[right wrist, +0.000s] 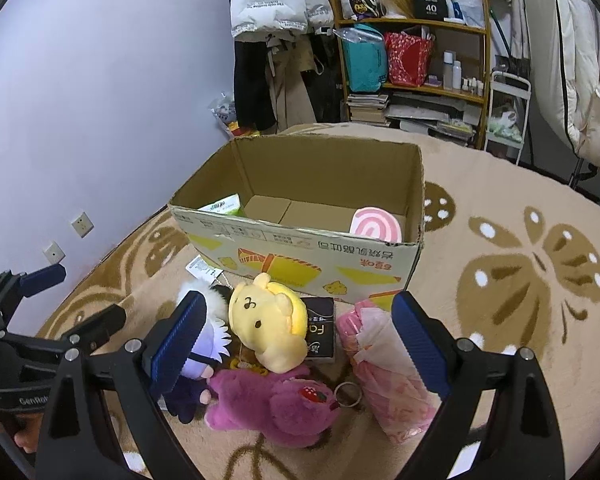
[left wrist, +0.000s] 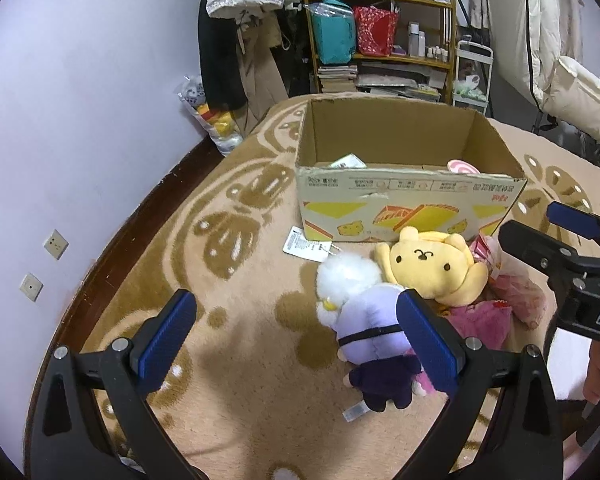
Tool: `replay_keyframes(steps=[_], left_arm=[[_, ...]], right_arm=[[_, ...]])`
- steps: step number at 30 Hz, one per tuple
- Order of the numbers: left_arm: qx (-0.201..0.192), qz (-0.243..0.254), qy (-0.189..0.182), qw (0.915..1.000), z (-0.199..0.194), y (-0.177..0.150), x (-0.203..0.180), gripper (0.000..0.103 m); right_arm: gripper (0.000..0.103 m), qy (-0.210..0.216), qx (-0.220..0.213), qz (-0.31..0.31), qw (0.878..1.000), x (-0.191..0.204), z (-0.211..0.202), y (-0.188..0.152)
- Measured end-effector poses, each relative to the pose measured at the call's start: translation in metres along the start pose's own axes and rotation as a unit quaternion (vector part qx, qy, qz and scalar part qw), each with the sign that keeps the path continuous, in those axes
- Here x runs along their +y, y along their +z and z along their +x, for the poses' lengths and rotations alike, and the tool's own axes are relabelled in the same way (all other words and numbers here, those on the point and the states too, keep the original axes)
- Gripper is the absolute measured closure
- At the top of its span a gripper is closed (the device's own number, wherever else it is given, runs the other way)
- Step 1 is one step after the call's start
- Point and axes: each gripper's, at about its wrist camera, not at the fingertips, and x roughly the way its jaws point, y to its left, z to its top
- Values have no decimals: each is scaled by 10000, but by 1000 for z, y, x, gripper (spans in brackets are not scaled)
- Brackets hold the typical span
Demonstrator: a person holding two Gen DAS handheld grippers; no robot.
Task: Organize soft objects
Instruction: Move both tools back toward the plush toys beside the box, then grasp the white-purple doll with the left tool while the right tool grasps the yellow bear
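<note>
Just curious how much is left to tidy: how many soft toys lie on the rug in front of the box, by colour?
Yellow: 1, the yellow bear
Purple and white: 1, the white-haired doll
Magenta: 1, the magenta plush
Total: 3

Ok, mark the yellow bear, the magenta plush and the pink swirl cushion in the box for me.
yellow bear [right wrist: 256,312], right wrist view, on its face.
magenta plush [right wrist: 276,404], right wrist view, on its belly.
pink swirl cushion [right wrist: 374,226], right wrist view, on its swirled front.
</note>
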Motion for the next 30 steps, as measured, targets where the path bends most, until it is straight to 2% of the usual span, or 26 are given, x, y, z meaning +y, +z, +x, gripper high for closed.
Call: replay_keyframes(steps=[17, 30], left_arm=[[461, 314, -139, 9983, 39, -3, -19, 3], [851, 399, -516, 9942, 65, -6, -38, 4]], right_arm=[[5, 139, 298, 160, 9993, -5, 51, 8], [5, 271, 795, 236, 9962, -9, 81, 2]])
